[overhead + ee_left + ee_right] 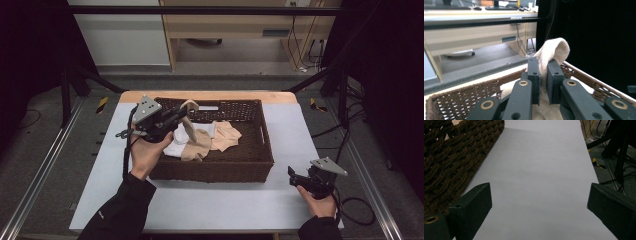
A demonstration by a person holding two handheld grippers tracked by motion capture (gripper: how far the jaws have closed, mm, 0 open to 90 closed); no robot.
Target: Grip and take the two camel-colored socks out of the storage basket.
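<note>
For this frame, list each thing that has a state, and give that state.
Left gripper: shut on the beige sock, lifted above the basket.
Right gripper: open, nothing between the jaws, over the table.
Basket: on the table, holding loose socks.

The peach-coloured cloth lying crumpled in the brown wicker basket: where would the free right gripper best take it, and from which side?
Probably from above, on a raised fold of the peach-coloured cloth: it lies loose and crumpled, and the brown wicker basket's walls block a level approach. The right gripper rests open on the table beside the basket.
</note>
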